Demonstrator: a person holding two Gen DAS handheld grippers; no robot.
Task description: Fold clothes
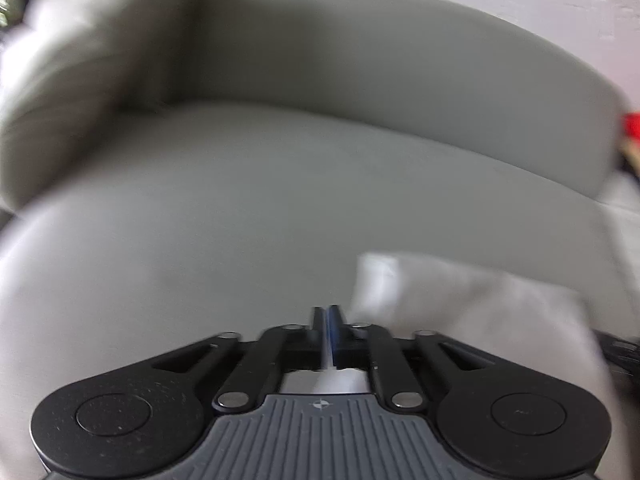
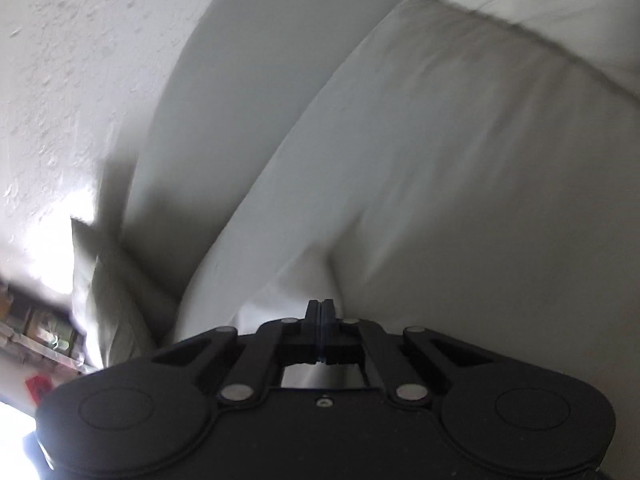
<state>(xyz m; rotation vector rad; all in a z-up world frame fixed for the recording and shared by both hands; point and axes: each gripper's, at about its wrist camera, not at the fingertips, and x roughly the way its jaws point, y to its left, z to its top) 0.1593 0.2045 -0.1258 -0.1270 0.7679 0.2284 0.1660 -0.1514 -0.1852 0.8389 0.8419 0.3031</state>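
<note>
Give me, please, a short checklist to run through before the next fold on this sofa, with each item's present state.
1. Left hand-held gripper shut: ok, jaws together.
2. Left hand-held gripper grips the white cloth: cannot tell; the cloth lies beside the fingers, blurred.
3. Right hand-held gripper shut: ok.
4. Right hand-held gripper holds fabric: cannot tell; white fabric fills the view past its tips.
5. Sofa seat free for laying the garment: ok in the left wrist view.
6. Pictures sharp enough to judge edges: not ok, motion blur.
</note>
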